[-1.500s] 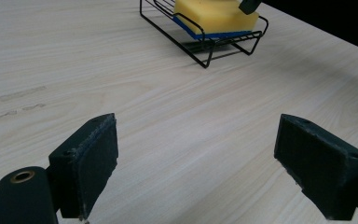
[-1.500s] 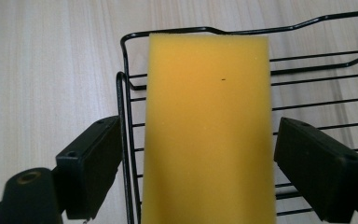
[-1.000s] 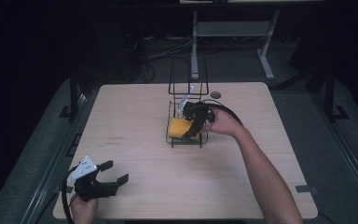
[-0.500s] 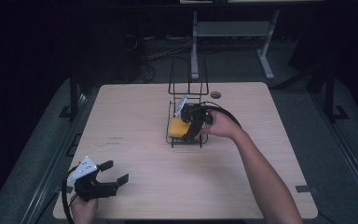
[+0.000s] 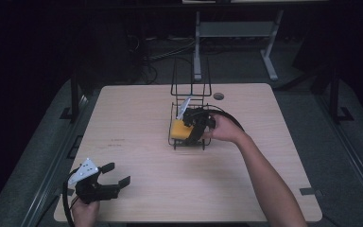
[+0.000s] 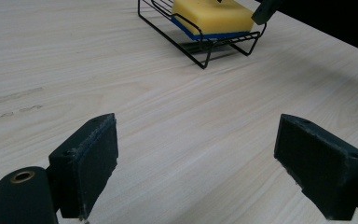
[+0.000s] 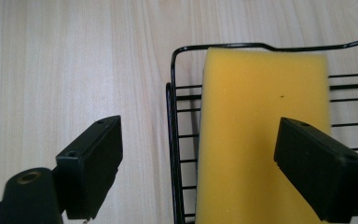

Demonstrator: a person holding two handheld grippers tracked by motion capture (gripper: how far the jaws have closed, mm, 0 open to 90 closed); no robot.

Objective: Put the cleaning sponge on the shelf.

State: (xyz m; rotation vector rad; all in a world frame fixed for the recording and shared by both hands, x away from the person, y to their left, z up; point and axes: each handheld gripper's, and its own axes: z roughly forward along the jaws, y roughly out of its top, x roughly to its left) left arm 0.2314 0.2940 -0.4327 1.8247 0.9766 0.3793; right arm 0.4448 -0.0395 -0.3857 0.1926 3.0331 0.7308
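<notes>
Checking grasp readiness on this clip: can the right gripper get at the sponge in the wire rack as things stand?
Probably yes. The right gripper hangs open right above the sponge, whose top lies uncovered in the rack. One jaw stands outside the rack's rim, so it may need shifting inward first.

The table under both tools is pale wood-look laminate with fine grain and a smooth, faintly satin finish. Just beyond the right gripper's jaws, the sponge is yellow foam, matt and finely pored, with a blue layer beneath, lying in a rack of thin black coated wire, slightly glossy. The left gripper's jaw pads are dark, matt and rough-edged, like dense rubber foam.
</notes>
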